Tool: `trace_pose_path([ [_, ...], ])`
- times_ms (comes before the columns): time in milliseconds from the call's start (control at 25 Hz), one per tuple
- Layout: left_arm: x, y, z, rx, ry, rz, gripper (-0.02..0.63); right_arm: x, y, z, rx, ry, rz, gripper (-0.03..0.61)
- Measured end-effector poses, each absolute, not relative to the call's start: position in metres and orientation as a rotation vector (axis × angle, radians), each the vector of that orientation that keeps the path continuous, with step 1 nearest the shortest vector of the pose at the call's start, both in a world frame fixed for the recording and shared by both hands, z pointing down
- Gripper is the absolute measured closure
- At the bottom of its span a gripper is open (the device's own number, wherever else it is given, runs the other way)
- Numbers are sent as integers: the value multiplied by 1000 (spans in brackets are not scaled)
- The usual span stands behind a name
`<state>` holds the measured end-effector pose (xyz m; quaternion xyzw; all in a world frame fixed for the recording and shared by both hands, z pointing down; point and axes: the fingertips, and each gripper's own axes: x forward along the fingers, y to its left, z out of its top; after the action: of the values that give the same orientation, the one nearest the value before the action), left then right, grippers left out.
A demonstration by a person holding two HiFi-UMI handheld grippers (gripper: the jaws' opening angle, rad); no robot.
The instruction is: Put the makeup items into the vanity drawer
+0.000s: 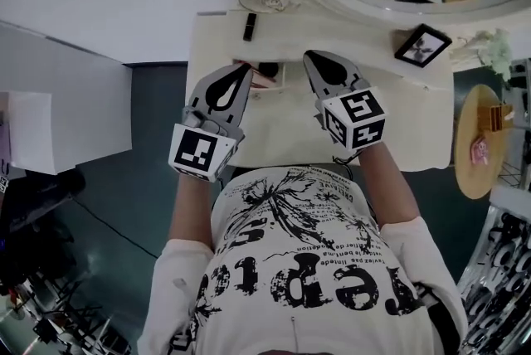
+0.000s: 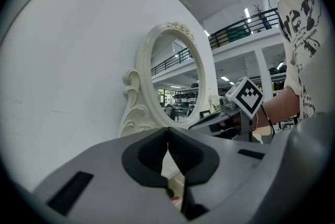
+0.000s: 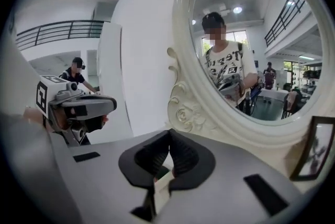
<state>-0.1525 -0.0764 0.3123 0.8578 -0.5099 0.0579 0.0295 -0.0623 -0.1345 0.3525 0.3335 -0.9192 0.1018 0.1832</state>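
Vanity (image 1: 274, 129) fills the middle; over it hang the left gripper (image 1: 242, 75) and right gripper (image 1: 314, 61), both pinched shut on nothing; between their tips sits what may be the open drawer (image 1: 270, 80); a black makeup stick (image 1: 249, 26) lies at the left gripper's twelve o'clock, likely next: open, reach, pinch.

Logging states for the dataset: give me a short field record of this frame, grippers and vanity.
left gripper: shut, empty
right gripper: shut, empty
cream vanity table: both grippers over it
small open drawer: pink item inside, partly hidden
slim black stick-shaped item: on back ledge, left end
black-framed picture: on back ledge, right
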Motion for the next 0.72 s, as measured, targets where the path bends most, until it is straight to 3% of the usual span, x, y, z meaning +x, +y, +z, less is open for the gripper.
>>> trace_pose_path([
  [720, -93, -77, 275, 2745, -1526, 212, 600, 44, -102, 288, 1224, -2729, -20, 568],
])
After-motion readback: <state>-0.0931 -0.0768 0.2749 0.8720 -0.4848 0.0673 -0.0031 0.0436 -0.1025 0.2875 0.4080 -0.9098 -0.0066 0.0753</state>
